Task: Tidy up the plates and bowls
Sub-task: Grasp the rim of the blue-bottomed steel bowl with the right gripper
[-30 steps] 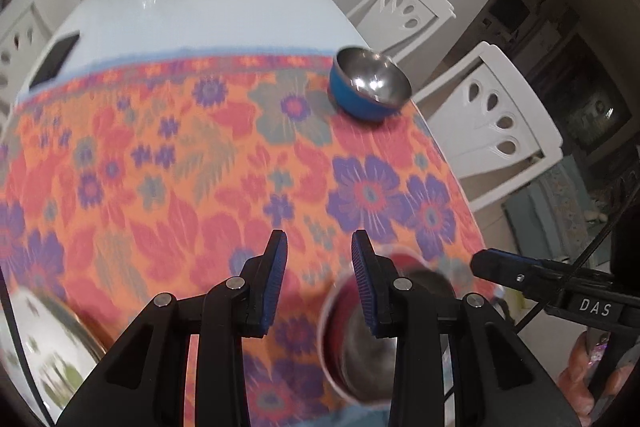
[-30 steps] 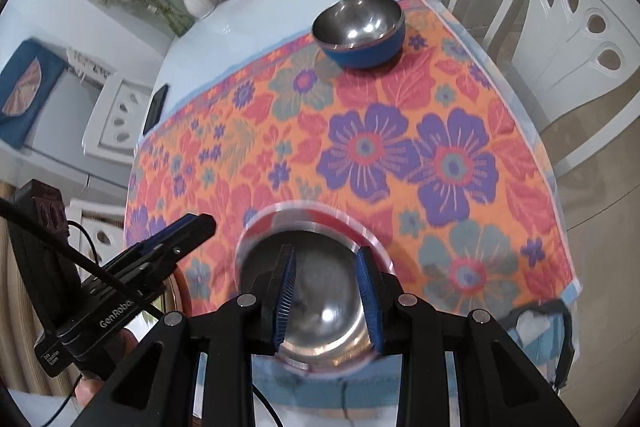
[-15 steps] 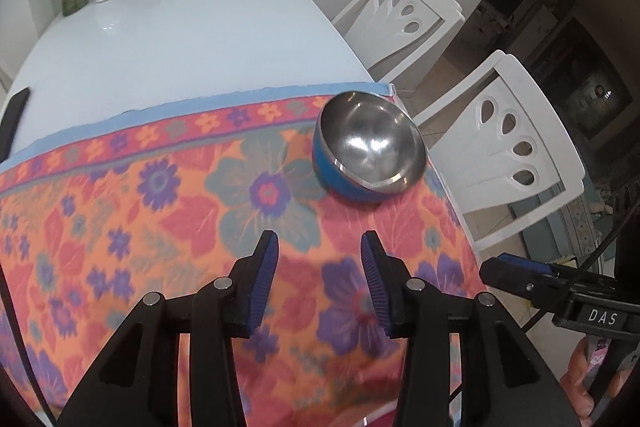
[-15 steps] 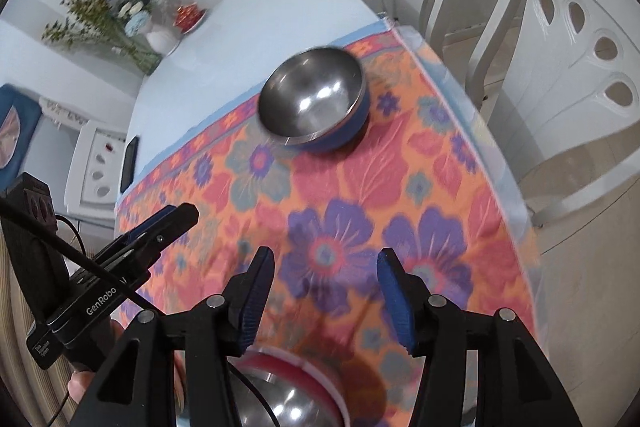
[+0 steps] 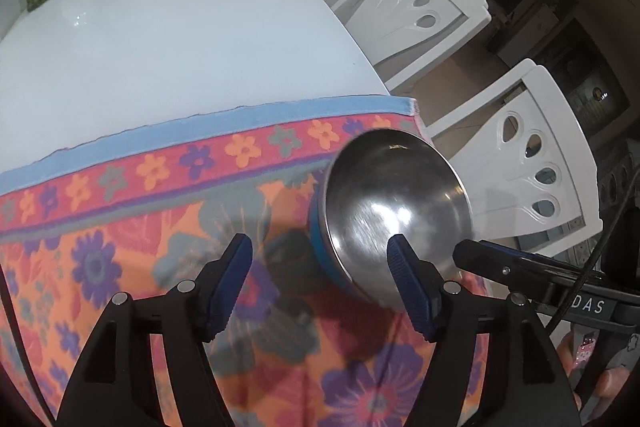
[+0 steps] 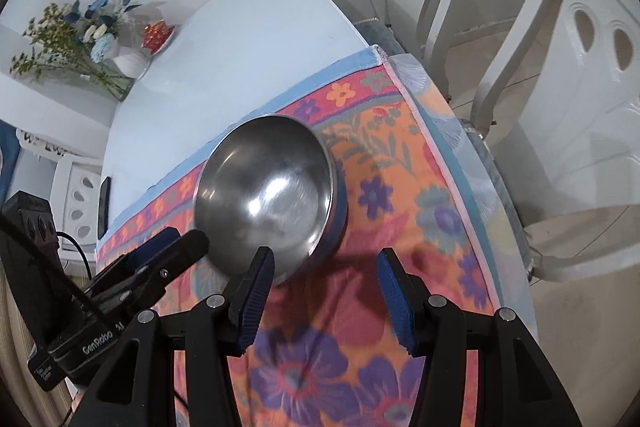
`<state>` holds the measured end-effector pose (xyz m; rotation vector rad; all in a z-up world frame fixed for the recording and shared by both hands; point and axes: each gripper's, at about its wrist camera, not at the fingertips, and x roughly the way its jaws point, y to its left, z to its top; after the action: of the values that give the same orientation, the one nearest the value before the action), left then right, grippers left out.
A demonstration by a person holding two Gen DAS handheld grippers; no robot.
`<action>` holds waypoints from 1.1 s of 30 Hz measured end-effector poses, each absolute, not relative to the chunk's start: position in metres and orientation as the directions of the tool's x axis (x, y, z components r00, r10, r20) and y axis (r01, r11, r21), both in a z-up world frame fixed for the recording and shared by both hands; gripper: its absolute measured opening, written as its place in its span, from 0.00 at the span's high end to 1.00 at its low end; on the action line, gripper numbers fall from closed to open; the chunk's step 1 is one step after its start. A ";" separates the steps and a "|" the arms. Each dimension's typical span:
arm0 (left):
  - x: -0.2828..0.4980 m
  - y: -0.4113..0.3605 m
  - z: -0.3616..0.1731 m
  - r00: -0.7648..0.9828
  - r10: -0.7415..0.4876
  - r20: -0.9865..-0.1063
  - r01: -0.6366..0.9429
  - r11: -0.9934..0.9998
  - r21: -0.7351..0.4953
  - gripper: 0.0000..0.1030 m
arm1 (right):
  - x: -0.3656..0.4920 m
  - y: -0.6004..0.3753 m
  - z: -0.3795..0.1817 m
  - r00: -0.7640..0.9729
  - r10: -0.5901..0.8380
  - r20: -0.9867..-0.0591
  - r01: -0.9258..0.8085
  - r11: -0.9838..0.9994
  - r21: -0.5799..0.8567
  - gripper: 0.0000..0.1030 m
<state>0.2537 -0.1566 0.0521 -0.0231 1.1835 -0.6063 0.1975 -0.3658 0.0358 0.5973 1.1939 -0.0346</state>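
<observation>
Lettering reads "GenRobo" on left gripper, "DAS" on right gripper.

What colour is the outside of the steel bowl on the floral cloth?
Blue; the bowl shows a blue outer wall below its steel rim, clearest in the left wrist view.

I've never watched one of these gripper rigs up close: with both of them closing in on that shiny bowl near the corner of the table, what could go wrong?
1. The blue-sided steel bowl sits near the corner of the floral tablecloth; a nudge might push it toward the white chairs.
2. Its rounded, polished wall could slip between the pads.
3. The left gripper and right gripper, both open and empty, flank the same bowl closely and might collide.
</observation>
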 end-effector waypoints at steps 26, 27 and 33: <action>0.264 -0.162 0.027 0.144 -0.572 -0.808 0.399 0.781 -0.482 0.68 | 0.223 -0.339 0.012 0.363 0.243 -0.900 0.251 0.904 0.346 0.72; 0.262 -0.160 0.031 0.150 -0.576 -0.804 0.398 0.779 -0.484 0.68 | 0.221 -0.338 0.016 0.366 0.245 -0.898 0.248 0.904 0.348 0.72; 0.243 -0.147 0.064 0.199 -0.582 -0.789 0.415 0.779 -0.470 0.68 | 0.205 -0.330 0.042 0.395 0.249 -0.884 0.235 0.903 0.359 0.72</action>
<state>0.2433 -0.1467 0.0639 -0.1664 1.1799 -0.7010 0.2045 -0.3297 0.0425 0.4707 1.1773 0.0097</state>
